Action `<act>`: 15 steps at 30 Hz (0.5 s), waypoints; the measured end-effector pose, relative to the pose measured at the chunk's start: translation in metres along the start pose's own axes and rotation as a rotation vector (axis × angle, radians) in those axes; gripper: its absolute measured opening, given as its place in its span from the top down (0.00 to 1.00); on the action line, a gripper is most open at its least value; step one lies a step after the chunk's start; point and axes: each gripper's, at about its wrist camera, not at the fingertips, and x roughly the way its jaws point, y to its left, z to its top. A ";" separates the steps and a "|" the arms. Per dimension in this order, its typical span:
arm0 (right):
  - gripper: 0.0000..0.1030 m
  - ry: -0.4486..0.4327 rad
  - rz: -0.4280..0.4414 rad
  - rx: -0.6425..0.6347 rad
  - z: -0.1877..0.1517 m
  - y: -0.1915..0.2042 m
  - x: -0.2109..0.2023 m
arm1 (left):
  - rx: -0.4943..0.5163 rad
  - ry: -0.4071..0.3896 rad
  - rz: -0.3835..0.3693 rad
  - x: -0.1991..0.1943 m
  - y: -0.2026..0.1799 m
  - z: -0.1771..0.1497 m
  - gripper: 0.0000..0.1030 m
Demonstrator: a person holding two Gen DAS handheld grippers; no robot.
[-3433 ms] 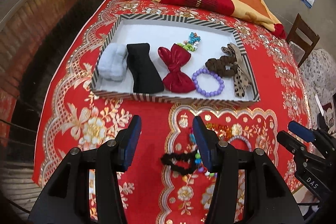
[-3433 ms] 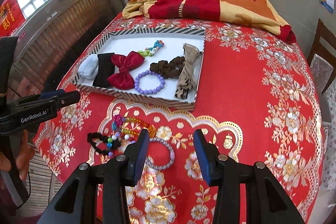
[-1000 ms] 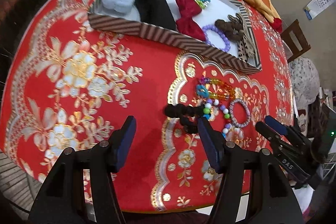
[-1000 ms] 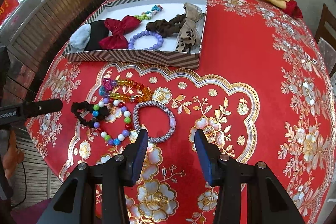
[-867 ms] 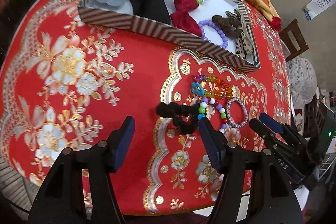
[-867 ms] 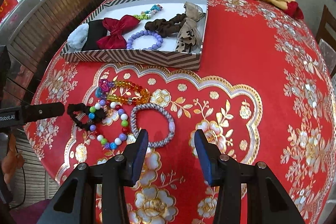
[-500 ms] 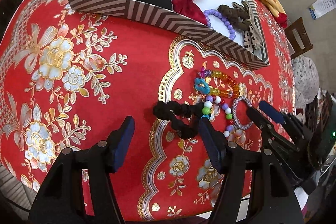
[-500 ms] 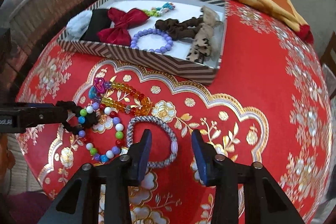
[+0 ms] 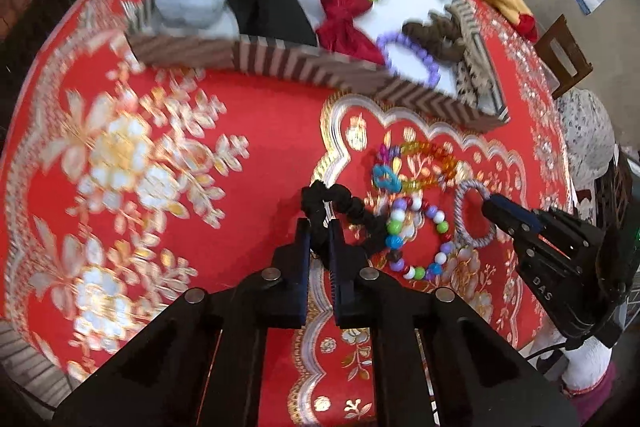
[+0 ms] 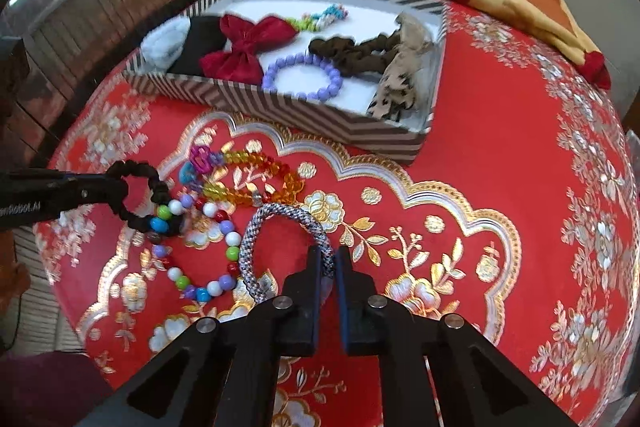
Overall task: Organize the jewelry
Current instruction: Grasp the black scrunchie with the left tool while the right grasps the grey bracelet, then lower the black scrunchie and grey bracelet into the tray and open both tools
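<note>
Red cloth (image 10: 500, 187), three loose bracelets, one scrunchie (image 9: 340, 205)

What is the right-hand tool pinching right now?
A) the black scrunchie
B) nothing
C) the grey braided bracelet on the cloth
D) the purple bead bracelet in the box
C: in the right wrist view the right gripper has its fingers closed on the rim of the grey braided bracelet, while the left gripper has the black scrunchie.

Left tool (image 9: 319, 233) now clamped on black scrunchie (image 9: 320, 201); right tool (image 10: 329, 263) now clamped on grey braided bracelet (image 10: 280, 217).
</note>
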 end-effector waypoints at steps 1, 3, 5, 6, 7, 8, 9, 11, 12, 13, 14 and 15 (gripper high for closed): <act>0.94 -0.011 0.002 0.005 -0.001 -0.002 -0.005 | 0.003 -0.014 -0.001 -0.006 0.001 0.002 0.93; 0.94 -0.030 0.005 0.015 -0.001 -0.006 -0.017 | 0.005 -0.047 0.002 -0.020 0.005 0.006 0.94; 0.94 -0.047 0.009 0.025 -0.006 -0.005 -0.022 | 0.004 -0.072 0.002 -0.031 0.005 0.011 0.94; 0.94 -0.053 0.010 0.027 -0.008 -0.007 -0.024 | 0.004 -0.083 0.001 -0.036 0.006 0.013 0.94; 0.94 -0.060 0.008 0.027 -0.007 -0.009 -0.027 | 0.006 -0.095 0.003 -0.041 0.006 0.014 0.94; 0.94 -0.068 0.006 0.026 -0.006 -0.010 -0.031 | 0.009 -0.109 0.006 -0.047 0.006 0.016 0.94; 0.94 -0.073 0.005 0.026 -0.006 -0.010 -0.033 | 0.013 -0.121 0.008 -0.053 0.005 0.018 0.94; 0.94 -0.084 0.005 0.028 -0.006 -0.010 -0.037 | 0.023 -0.137 0.008 -0.061 0.002 0.021 0.94; 0.94 -0.092 0.006 0.029 -0.004 -0.010 -0.041 | 0.030 -0.145 0.010 -0.064 0.000 0.023 0.94; 0.94 -0.098 0.006 0.028 0.002 -0.007 -0.038 | 0.037 -0.156 0.013 -0.068 -0.002 0.026 0.94; 0.94 -0.102 0.006 0.027 0.007 -0.007 -0.034 | 0.043 -0.164 0.015 -0.071 -0.004 0.028 0.94; 0.94 -0.111 0.006 0.026 0.012 -0.006 -0.035 | 0.051 -0.173 0.017 -0.074 -0.006 0.031 0.94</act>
